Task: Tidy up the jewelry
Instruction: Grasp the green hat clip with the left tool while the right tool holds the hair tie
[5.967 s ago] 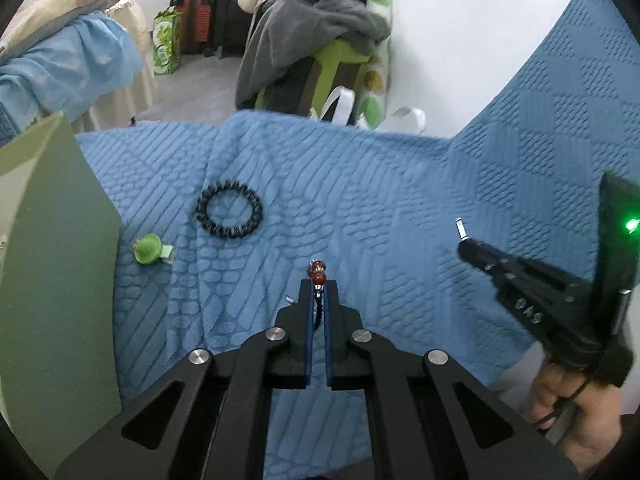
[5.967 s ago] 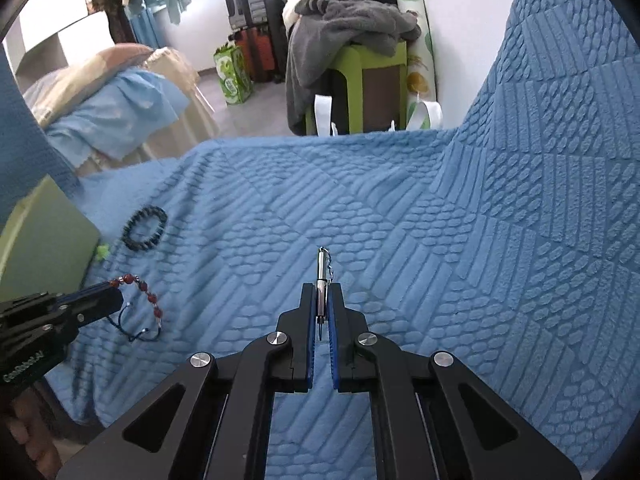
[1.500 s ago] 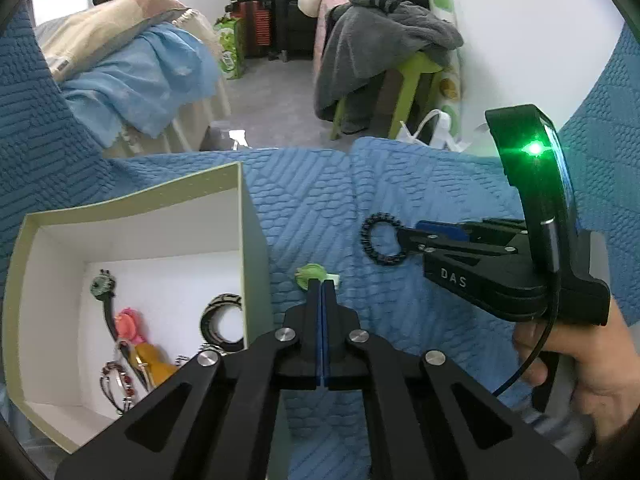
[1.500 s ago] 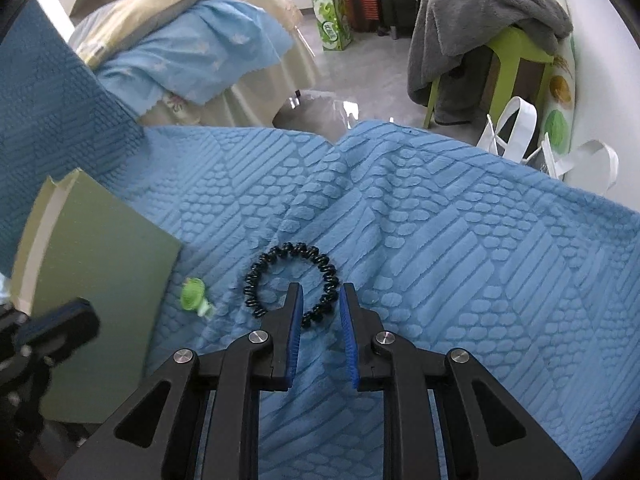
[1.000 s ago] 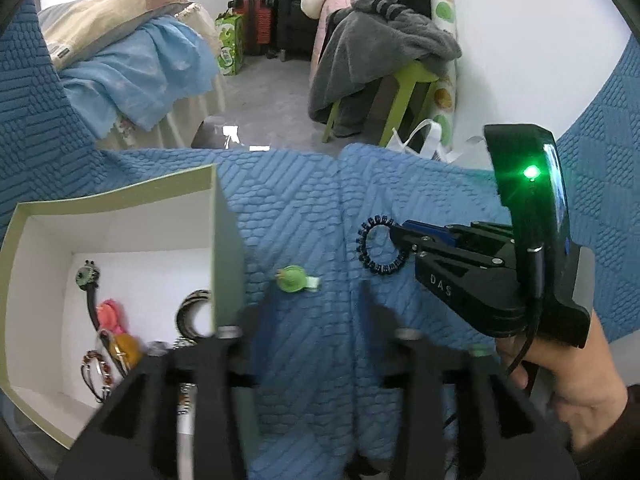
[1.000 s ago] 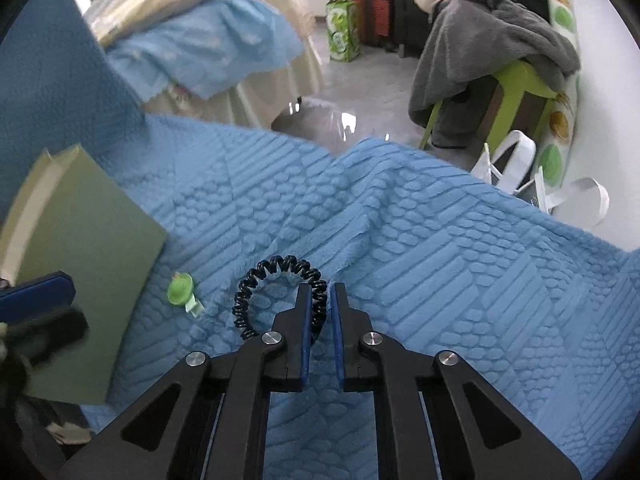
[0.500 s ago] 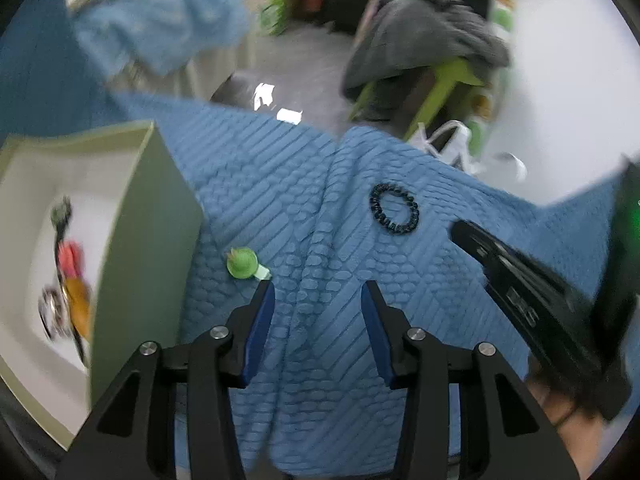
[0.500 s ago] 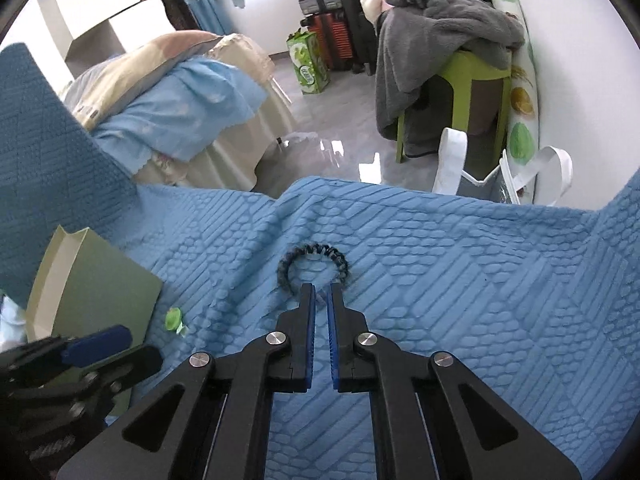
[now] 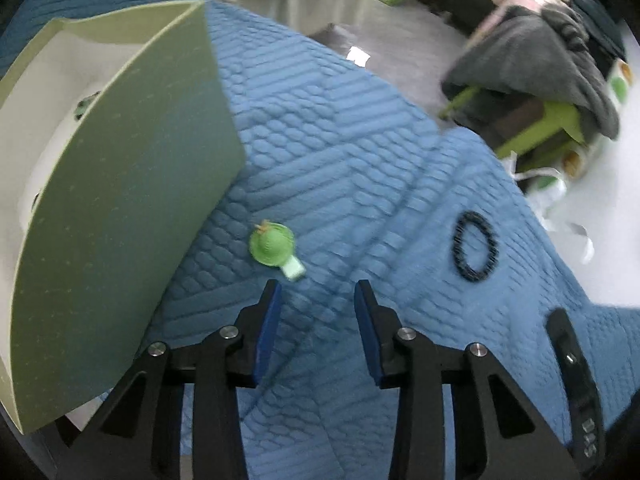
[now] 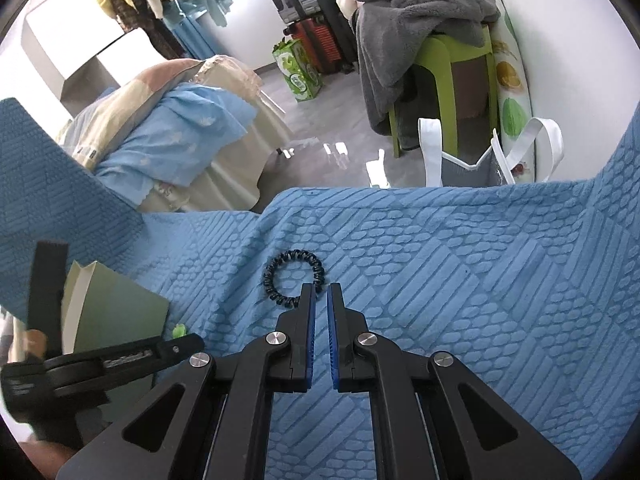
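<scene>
Closed right claw (image 10: 321,294) perhaps pinching hair tie (image 10: 292,276)

boxes: 1 (image 9: 120,184) | green ornaments: 1 (image 9: 273,245) | black coil bracelets: 1 (image 9: 474,246) | grippers: 2 (image 9: 316,300) (image 10: 321,300)

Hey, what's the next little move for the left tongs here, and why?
Probably ease the left tongs forward and down so the jaws straddle the green ornament. It lies loose on the blue blanket just ahead of the left fingertip, beside the green box; the jaws are closing with nothing between them yet.
</scene>
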